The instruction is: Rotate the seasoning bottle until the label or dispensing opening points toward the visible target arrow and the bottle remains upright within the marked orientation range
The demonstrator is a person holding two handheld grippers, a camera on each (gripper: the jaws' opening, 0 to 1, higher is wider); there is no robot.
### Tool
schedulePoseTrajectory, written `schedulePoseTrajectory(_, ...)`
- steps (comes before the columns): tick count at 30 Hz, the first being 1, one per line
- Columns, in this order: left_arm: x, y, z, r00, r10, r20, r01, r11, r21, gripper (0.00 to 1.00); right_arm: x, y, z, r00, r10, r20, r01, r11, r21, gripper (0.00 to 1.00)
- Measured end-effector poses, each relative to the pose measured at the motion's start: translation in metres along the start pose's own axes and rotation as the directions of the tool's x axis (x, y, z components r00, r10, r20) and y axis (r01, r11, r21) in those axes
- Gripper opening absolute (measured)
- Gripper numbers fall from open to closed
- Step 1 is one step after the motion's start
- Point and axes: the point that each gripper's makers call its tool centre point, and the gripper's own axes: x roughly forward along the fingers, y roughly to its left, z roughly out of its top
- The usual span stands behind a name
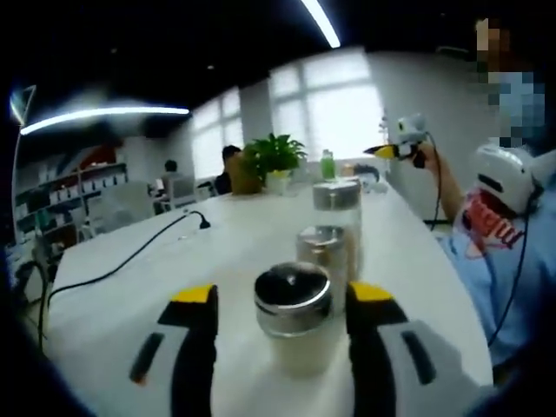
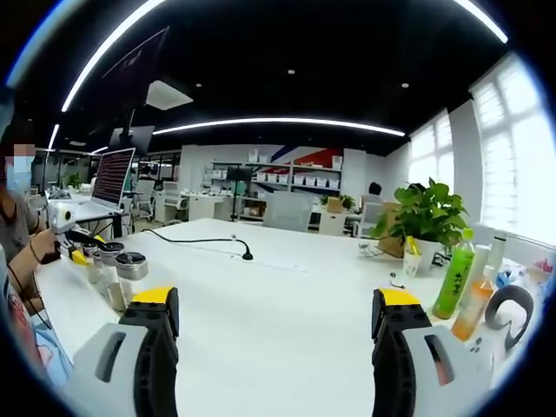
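Our left claw [image 1: 282, 326] stood open astride the nearest seasoning bottle [image 1: 294, 317], our right claw [image 2: 276, 326] open and empty; closing off-centre could have tipped it into its neighbours [image 1: 327, 248].

Black jaws [image 1: 282, 347] tipped with yellow pads on the left gripper, each jaw set in a pale grey housing with a dark slot along its side (the left slot showing an orange end). Same build on the right gripper [image 2: 278, 347]: black jaws, yellow caps, light grey casings with dark oval slots. Worn by the person [image 1: 508, 252]: a light blue short-sleeved shirt with red lettering on a white patch at the chest, a thin black cable trailing down the front, the other white-bodied, yellow-tipped gripper visible in the left gripper view.
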Motion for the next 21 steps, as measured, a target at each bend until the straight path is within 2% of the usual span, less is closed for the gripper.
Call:
schedulePoseTrajectory(1, -0.002, 0.000, 0.003, 1.000, 0.015, 0.016, -0.015, 1.000, -0.009, 0.62, 0.000, 0.000, 0.000, 1.000, -0.001, 0.000, 0.001, 1.000, 0.000, 0.95)
schedulePoseTrajectory(2, -0.002, 0.004, 0.006, 0.998, 0.057, 0.035, -0.057, 0.998, -0.018, 0.64, 0.000, 0.000, 0.000, 1.000, -0.002, 0.000, 0.002, 1.000, 0.001, 0.95)
schedulePoseTrajectory(4, -0.003, 0.003, 0.001, 0.997, 0.084, -0.001, -0.084, 0.996, -0.005, 0.66, 0.000, 0.000, 0.000, 1.000, -0.002, -0.002, 0.002, 1.000, 0.002, 0.95)
schedulePoseTrajectory(8, -0.009, 0.003, 0.002, 0.992, 0.126, 0.014, -0.126, 0.992, -0.010, 0.65, -0.001, 0.000, 0.001, 1.000, -0.001, 0.003, 0.001, 1.000, -0.005, 0.95)
schedulePoseTrajectory(10, -0.013, 0.004, 0.004, 0.987, 0.156, 0.026, -0.154, 0.987, -0.053, 0.63, -0.001, -0.001, 0.001, 1.000, -0.003, 0.004, 0.003, 1.000, -0.004, 0.95)
schedulePoseTrajectory(14, -0.018, 0.001, 0.003, 0.979, 0.205, 0.003, -0.204, 0.977, -0.063, 0.63, -0.001, -0.002, 0.001, 1.000, -0.006, 0.000, 0.006, 1.000, -0.002, 0.95)
schedulePoseTrajectory(16, -0.020, 0.000, 0.000, 0.970, 0.243, -0.012, -0.243, 0.965, -0.102, 0.62, -0.002, -0.001, 0.002, 1.000, -0.006, 0.005, 0.006, 1.000, -0.006, 0.95)
schedulePoseTrajectory(18, -0.022, -0.002, 0.000, 0.966, 0.258, -0.011, -0.258, 0.961, -0.099, 0.62, -0.003, -0.001, 0.003, 1.000, -0.007, 0.008, 0.007, 1.000, -0.008, 0.95)
schedulePoseTrajectory(21, -0.028, -0.001, 0.004, 0.949, 0.316, 0.005, -0.313, 0.942, -0.125, 0.58, -0.003, -0.001, 0.003, 1.000, -0.009, 0.008, 0.009, 1.000, -0.007, 0.95)
